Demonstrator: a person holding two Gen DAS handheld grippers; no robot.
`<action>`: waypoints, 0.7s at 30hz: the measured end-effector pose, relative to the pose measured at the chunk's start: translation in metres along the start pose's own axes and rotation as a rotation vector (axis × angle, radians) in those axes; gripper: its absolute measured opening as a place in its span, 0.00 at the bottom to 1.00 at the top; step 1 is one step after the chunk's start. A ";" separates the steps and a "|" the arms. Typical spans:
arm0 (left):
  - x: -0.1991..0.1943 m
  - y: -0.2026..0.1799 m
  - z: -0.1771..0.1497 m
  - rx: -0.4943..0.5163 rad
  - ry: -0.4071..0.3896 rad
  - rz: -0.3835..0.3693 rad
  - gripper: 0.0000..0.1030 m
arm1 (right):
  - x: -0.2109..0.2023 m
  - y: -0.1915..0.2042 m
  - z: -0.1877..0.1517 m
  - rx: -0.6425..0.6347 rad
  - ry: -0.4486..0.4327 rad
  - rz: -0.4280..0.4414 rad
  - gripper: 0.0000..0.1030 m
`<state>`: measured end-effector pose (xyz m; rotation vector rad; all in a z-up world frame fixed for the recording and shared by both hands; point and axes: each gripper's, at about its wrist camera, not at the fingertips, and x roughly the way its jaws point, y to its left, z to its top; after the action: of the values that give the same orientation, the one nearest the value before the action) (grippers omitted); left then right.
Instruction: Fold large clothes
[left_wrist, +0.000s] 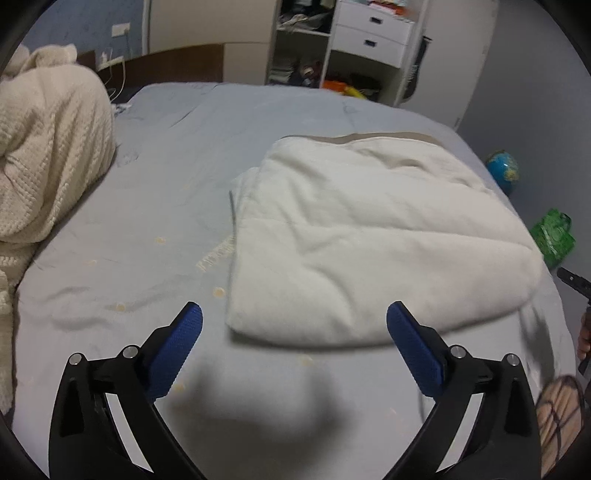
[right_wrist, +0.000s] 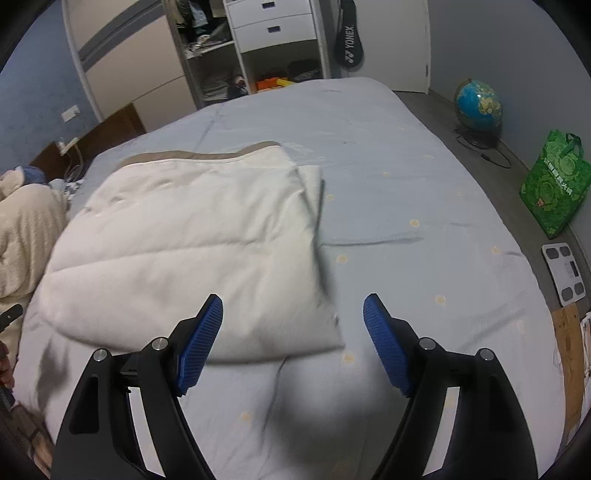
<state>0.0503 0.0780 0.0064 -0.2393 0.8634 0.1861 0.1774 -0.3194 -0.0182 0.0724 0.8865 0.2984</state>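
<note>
Left wrist view: the left gripper hovers above the bed, its blue-padded jaws spread wide apart and holding nothing. Its dark shadow falls on the pale blue sheet just below. Just beyond the jaws lies the folded white quilt, a thick, soft rectangle resting flat on the sheet, with a beige trim along its far edge. To the left, well apart from the quilt, a cream knitted blanket is heaped up. Beyond the bed stands a white shelving unit with drawers.

Right wrist view: the right gripper also hovers over the bed, jaws wide apart and empty. The folded white quilt lies ahead and to the left, its near corner reaching between the jaws in the picture. On the floor to the right are a white bathroom scale, a green shopping bag, and farther off a globe.
</note>
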 end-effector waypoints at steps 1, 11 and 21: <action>-0.007 -0.005 -0.003 0.007 -0.007 0.002 0.93 | -0.006 0.002 -0.003 -0.003 0.001 0.009 0.73; -0.069 -0.056 -0.037 0.087 -0.078 -0.016 0.93 | -0.067 0.042 -0.033 -0.059 -0.038 0.083 0.87; -0.074 -0.083 -0.067 0.128 -0.145 -0.050 0.94 | -0.092 0.092 -0.065 -0.169 -0.103 0.099 0.91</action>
<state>-0.0238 -0.0253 0.0328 -0.1257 0.7222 0.1001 0.0520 -0.2615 0.0273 -0.0255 0.7543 0.4569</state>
